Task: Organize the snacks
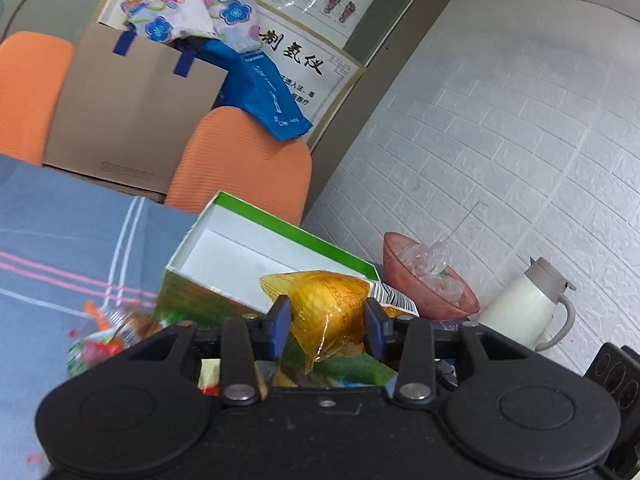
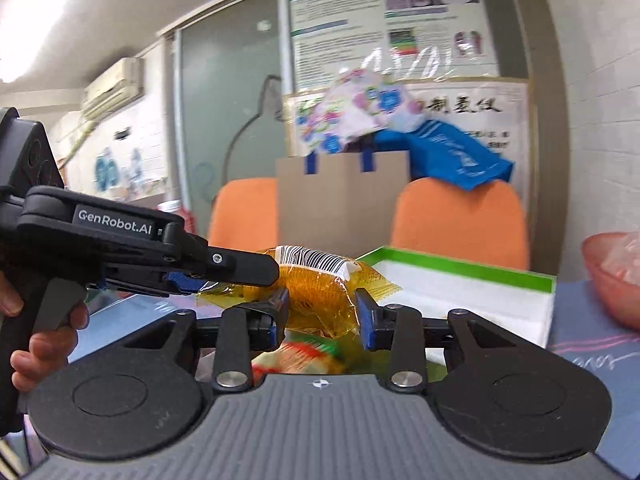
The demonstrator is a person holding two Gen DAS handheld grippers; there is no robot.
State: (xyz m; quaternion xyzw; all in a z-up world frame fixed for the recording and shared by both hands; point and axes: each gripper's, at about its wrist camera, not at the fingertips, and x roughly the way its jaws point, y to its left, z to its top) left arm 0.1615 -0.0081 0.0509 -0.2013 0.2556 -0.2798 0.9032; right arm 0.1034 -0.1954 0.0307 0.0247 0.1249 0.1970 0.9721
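A yellow snack packet (image 1: 326,310) with a barcode label is held in the air near a green box (image 1: 256,258) with a white inside. My left gripper (image 1: 326,326) is shut on the packet. In the right wrist view the same packet (image 2: 318,294) sits between the pads of my right gripper (image 2: 320,316), which is also shut on it. The left gripper (image 2: 224,276) reaches in from the left and pinches the packet's left end. The green box (image 2: 472,286) lies just behind and to the right. More wrapped snacks (image 1: 108,336) lie on the cloth below.
A pink bowl (image 1: 428,284) with crumpled plastic stands right of the box, and a white jug (image 1: 528,304) stands by the brick wall. Two orange chairs (image 1: 240,164) and a cardboard box (image 1: 132,116) with bags stand behind the blue striped tablecloth (image 1: 72,240).
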